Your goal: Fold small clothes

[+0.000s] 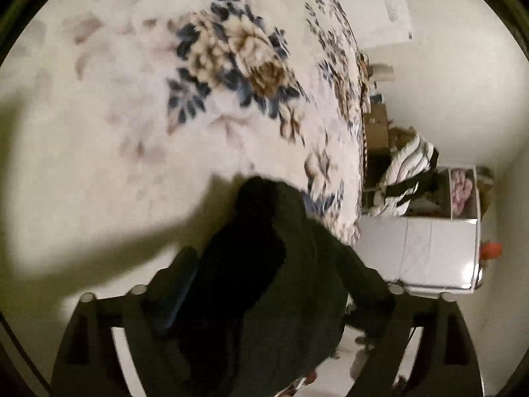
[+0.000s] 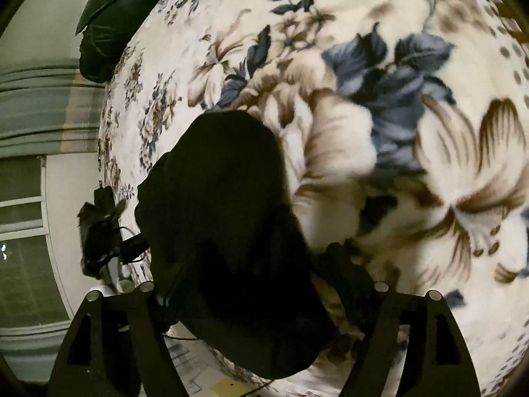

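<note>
A dark garment (image 1: pixel 264 218) lies bunched on the floral blanket (image 1: pixel 185 76) near the bed's edge. In the left wrist view it fills the gap between the fingers of my left gripper (image 1: pixel 274 264), whose jaws stand wide; I see no pinch on the cloth. In the right wrist view the same garment (image 2: pixel 224 182) sits between the spread fingers of my right gripper (image 2: pixel 254 274), nearer the left finger. A strip of blanket (image 2: pixel 413 125) shows between the cloth and the right finger. Both views are blurred.
A dark green pillow (image 2: pixel 119 16) rests at the far end of the bed. Beside the bed stand a white cabinet (image 1: pixel 429 248) and a heap of clothes (image 1: pixel 410 172). A dark device (image 2: pixel 99 231) sits at the bed's edge, with a window (image 2: pixel 23 231) behind it.
</note>
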A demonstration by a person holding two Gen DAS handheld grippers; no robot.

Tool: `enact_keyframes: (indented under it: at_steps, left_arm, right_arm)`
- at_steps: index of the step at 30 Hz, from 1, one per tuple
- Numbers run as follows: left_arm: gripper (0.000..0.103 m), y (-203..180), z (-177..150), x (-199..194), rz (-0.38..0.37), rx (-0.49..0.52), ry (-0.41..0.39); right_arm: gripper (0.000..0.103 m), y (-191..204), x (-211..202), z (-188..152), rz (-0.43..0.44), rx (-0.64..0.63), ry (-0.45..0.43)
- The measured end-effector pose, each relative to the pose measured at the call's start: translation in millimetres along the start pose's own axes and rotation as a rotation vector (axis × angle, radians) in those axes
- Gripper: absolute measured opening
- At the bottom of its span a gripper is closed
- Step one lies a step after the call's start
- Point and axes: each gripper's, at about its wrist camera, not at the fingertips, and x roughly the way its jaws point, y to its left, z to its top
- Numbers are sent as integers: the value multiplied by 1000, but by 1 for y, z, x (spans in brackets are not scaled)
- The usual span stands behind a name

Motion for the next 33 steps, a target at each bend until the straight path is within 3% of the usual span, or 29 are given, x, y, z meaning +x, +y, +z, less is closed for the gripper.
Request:
enact_keyframes:
  at_steps: [2, 7, 9, 10, 11, 12, 15, 18, 22, 28, 33]
  left_arm:
    - [94, -9, -15, 3, 37, 41, 28]
    - [94, -25, -43, 52, 163, 158, 113]
    - [94, -29, -49, 64, 204, 205, 109]
    - [88, -29, -52, 65, 247, 246, 97]
    - [74, -25, -51, 64, 288, 262, 96]
    - [73, -19, -50, 60, 329, 266, 96]
    - [75, -1, -47, 40, 300, 215, 94]
    - [76, -10, -49, 27, 298, 193, 92]
    - [76, -22, -71, 10, 192, 120, 64]
    - [76, -4, -102, 9, 179, 12, 63]
    - [76, 0, -104, 5, 172, -35, 22]
  right_arm:
    - [79, 3, 2, -7, -3, -7, -1]
    - [79, 4, 17, -17, 6, -5, 27]
    - [79, 6, 24, -17, 21, 0, 30]
    - [80, 6, 27, -17, 31, -4, 32]
    - [80, 8, 29, -16, 28, -14, 30]
    - [79, 10, 30, -16, 9, -28, 20]
    - [80, 11, 34, -16, -19, -37, 27]
    - [79, 17, 35, -18, -37, -53, 27]
    - [80, 22, 28, -24, -42, -40, 34]
    - [80, 9, 11, -56, -33, 46, 40]
    - [81, -9, 37, -73, 24, 140, 92]
